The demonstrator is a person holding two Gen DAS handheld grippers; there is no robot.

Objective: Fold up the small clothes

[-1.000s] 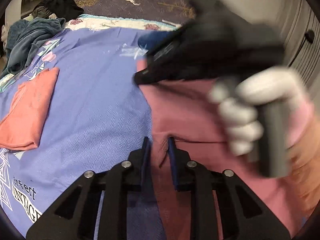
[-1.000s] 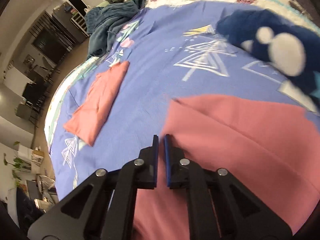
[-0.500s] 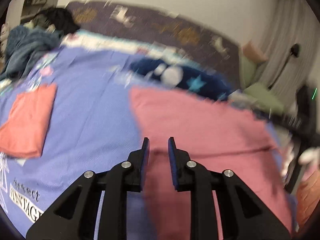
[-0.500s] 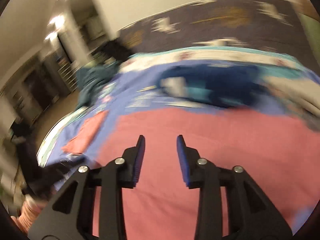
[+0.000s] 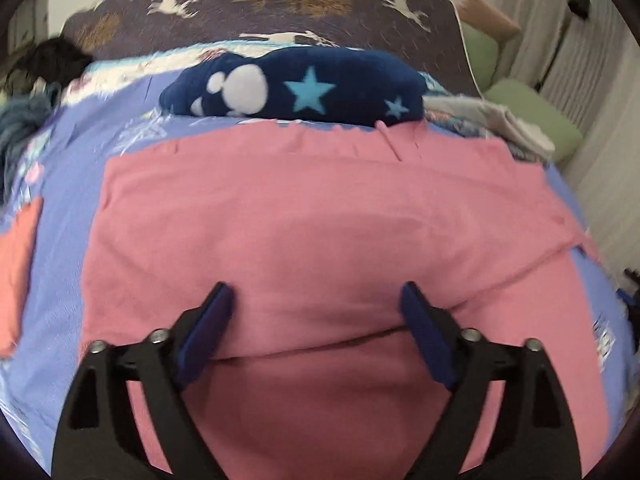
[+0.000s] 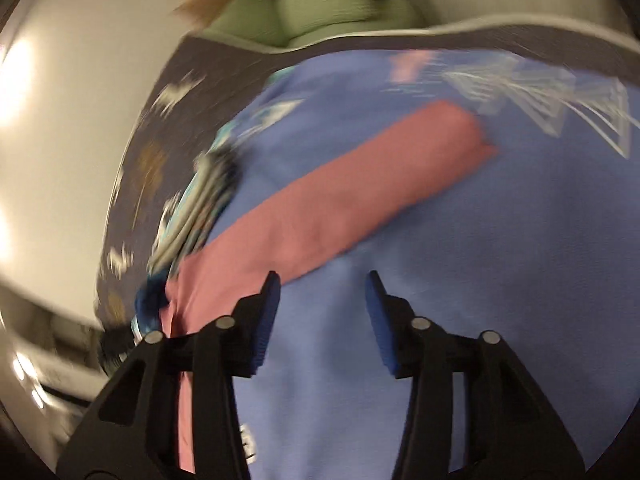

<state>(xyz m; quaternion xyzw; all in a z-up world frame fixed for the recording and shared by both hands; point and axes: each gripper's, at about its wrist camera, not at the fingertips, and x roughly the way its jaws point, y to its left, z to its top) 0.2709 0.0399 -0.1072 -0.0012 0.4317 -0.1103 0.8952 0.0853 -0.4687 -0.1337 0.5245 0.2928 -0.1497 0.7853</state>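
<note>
Pink shirt (image 5: 304, 232) lies spread on the bed (image 5: 60, 312) with one fold in, orange one (image 5: 16, 272) looks done, both claws, left (image 5: 316, 336) and right (image 6: 322, 320), wide open holding nothing, so more folds left.

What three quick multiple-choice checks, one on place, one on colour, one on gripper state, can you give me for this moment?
1. Where does the navy star blanket lie?
A. beyond the pink garment
B. on top of it
C. on the floor

2. What colour is the bedsheet?
A. green
B. purple-blue
C. white

3. How does the left gripper stand?
A. shut on cloth
B. open
C. out of view

Answers: 1 A, it sits past the garment's far edge, near the headboard. 2 B, purple-blue shows around the garment. 3 B, its jaws are spread wide over the garment.
</note>
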